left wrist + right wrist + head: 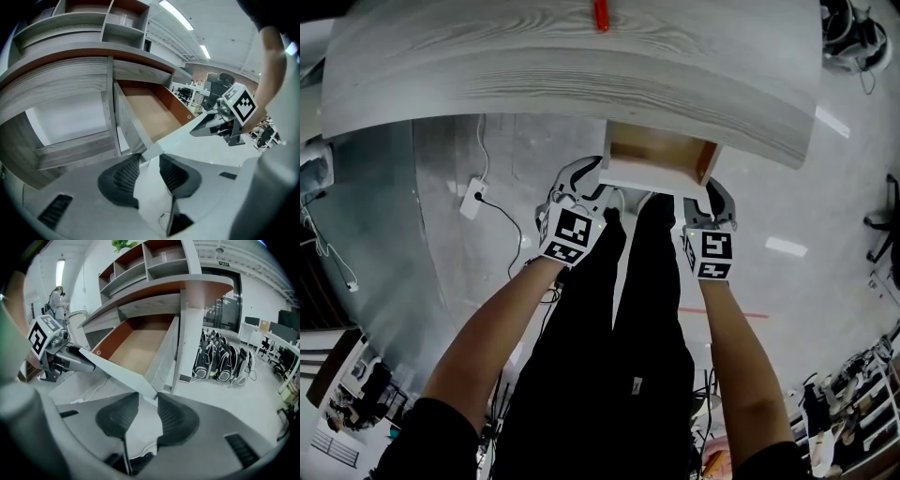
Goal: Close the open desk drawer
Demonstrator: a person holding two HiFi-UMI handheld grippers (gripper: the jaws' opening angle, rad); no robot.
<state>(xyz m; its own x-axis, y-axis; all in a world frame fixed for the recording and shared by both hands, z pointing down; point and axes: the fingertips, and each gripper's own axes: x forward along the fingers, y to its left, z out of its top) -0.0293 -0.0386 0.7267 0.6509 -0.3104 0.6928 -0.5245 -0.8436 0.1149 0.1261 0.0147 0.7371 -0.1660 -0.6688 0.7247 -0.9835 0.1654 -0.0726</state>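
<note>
The desk drawer (661,155) stands pulled out from under the grey wood desktop (534,66), and its brown inside is empty. Its white front panel (645,178) faces me. My left gripper (579,180) is open at the panel's left corner, my right gripper (719,199) open at its right corner. In the left gripper view the panel's corner (152,149) sits just ahead of the gap between the dark pads of my left gripper (149,174). In the right gripper view the other corner (149,391) sits likewise before my right gripper (147,414). No pad presses on the drawer.
A red object (601,14) lies on the desktop. A white power strip (473,197) with a cable is on the floor at the left. My legs in black trousers (623,309) stand under the drawer. Shelves (123,23) rise above the desk. Bags (225,363) line the floor at the right.
</note>
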